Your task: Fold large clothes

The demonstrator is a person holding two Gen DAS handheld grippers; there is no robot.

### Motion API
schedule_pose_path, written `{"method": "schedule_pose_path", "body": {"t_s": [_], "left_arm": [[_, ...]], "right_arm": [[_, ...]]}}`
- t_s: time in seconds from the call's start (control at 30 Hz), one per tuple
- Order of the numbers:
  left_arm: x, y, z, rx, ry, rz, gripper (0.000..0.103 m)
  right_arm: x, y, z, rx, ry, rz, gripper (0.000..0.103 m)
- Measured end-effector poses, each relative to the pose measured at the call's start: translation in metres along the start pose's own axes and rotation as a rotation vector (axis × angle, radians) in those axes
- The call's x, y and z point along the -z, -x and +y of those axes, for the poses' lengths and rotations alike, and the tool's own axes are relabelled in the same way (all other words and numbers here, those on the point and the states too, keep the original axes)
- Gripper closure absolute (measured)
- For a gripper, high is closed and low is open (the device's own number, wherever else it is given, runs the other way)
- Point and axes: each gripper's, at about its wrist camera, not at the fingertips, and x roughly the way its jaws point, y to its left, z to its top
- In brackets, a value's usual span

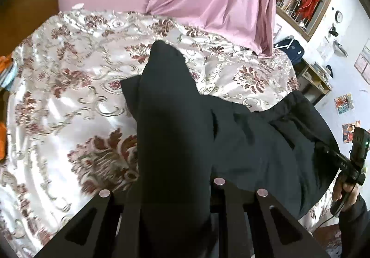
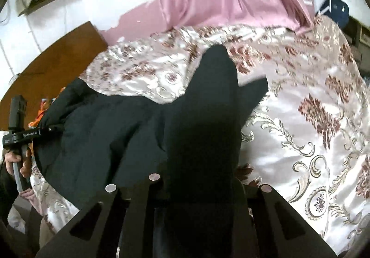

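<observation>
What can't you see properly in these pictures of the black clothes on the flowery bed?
- Left wrist view: the left gripper fingertips are buried under the black garment draped over them.
- Right wrist view: the right gripper fingertips are covered by the same cloth.
- Both views: what kind of garment it is; folds hide its shape.
- Left wrist view: wall pictures are too small to read.
- Right wrist view: bedspread far edge is blurred.

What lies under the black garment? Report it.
The floral bedspread lies under the black garment, showing around its edges. Whatever sits directly beneath the cloth is covered. Both grippers, left and right, clamp it.
</observation>
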Motion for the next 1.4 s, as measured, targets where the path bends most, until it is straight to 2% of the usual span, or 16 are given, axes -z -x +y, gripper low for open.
{"method": "schedule_pose_path", "body": {"t_s": [0.17,0.3,0.47,0.6,0.67,0.8,0.87,0.9,0.93,0.97,1.03,1.1,1.17,1.27,1.4], "left_arm": [[0.017,0.045,-0.002,-0.027,-0.047,-0.041,0.087],[0.034,0.052,0.001,-0.048,-0.048,-0.051,0.087],[0.071,0.033,0.020,-0.069,-0.006,-0.040,0.087],[0.090,0.019,0.032,-0.092,0.027,-0.024,0.087],[0.094,0.014,0.038,-0.103,0.066,-0.006,0.083],[0.098,0.009,0.043,-0.156,0.099,0.034,0.065],[0.100,0.006,0.046,-0.204,0.121,0.058,0.047],[0.101,0.007,0.046,-0.227,0.131,0.065,0.034],[0.104,0.009,0.048,-0.239,0.141,0.060,0.027],[0.106,0.012,0.048,-0.258,0.155,0.052,0.025],[0.109,0.017,0.049,-0.293,0.172,0.045,0.022],[0.111,0.024,0.050,-0.302,0.172,0.033,0.021],[0.113,0.035,0.048,-0.327,0.171,0.001,0.019],[0.119,0.052,0.045,-0.366,0.173,-0.073,0.008],[0.126,0.073,0.037,-0.351,0.151,-0.143,0.001]], "right_arm": [[0.012,0.039,0.024,-0.016,0.044,-0.057,0.088],[0.031,0.047,0.042,-0.001,0.098,-0.076,0.088],[0.061,0.026,0.036,-0.027,0.034,0.002,0.088],[0.089,0.004,0.021,0.037,0.002,0.055,0.087],[0.095,0.002,0.011,0.050,-0.035,0.067,0.082],[0.100,-0.011,0.004,0.080,-0.094,0.132,0.073],[0.105,-0.017,0.002,0.098,-0.120,0.165,0.055],[0.108,-0.016,-0.001,0.106,-0.135,0.164,0.048],[0.111,-0.016,0.000,0.116,-0.143,0.158,0.032],[0.112,-0.013,0.000,0.133,-0.151,0.144,0.020],[0.112,-0.004,0.003,0.195,-0.139,0.099,0.009],[0.112,0.006,0.008,0.279,-0.110,0.067,0.008],[0.112,0.015,0.011,0.316,-0.099,0.035,0.007],[0.115,0.032,0.019,0.318,-0.104,-0.040,0.005],[0.122,0.052,0.035,0.313,-0.087,-0.147,0.004]]}}
